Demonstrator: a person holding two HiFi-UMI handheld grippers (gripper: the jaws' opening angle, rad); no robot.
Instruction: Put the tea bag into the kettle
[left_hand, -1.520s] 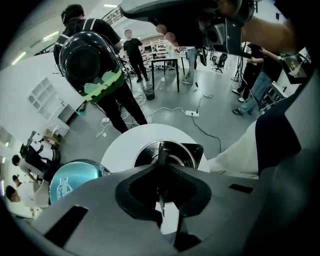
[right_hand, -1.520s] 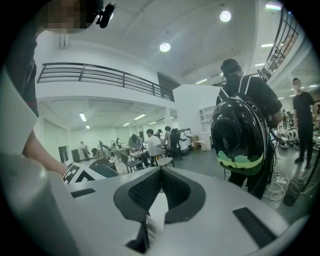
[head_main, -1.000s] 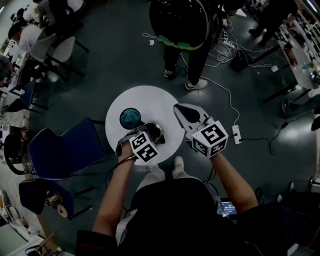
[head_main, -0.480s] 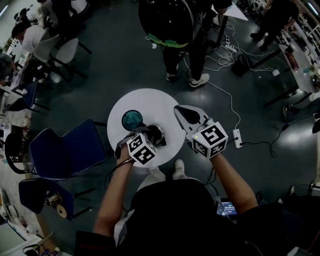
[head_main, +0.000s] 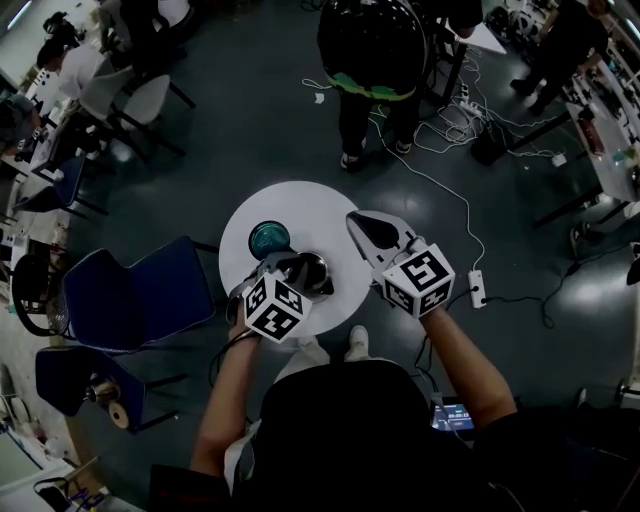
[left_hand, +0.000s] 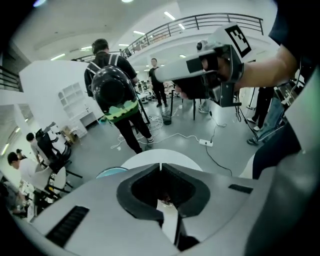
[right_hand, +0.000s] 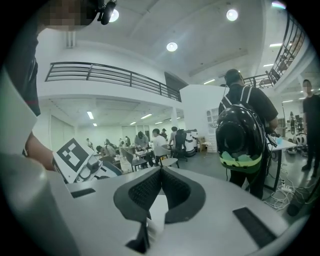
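A round white table (head_main: 310, 205) carries a shiny metal kettle (head_main: 312, 270) and a teal round vessel (head_main: 268, 238). My left gripper (head_main: 298, 264) lies low over the kettle, hiding much of it. In the left gripper view its jaws (left_hand: 160, 165) meet at the tips, with the teal vessel (left_hand: 107, 172) beyond them on the left. My right gripper (head_main: 357, 221) hovers over the table's right side, apart from the kettle, and its tips (right_hand: 161, 170) are also together. A white strip shows in the slit behind each pair of tips. I cannot make out a tea bag.
Blue chairs (head_main: 140, 295) stand close to the left of the table. A person with a black backpack (head_main: 372, 45) stands beyond it. A power strip (head_main: 478, 288) and cables lie on the floor to the right. My own feet are at the table's near edge.
My left gripper has drawn back a little toward me over the kettle. The right gripper has barely moved. The standing person has shifted slightly farther off.
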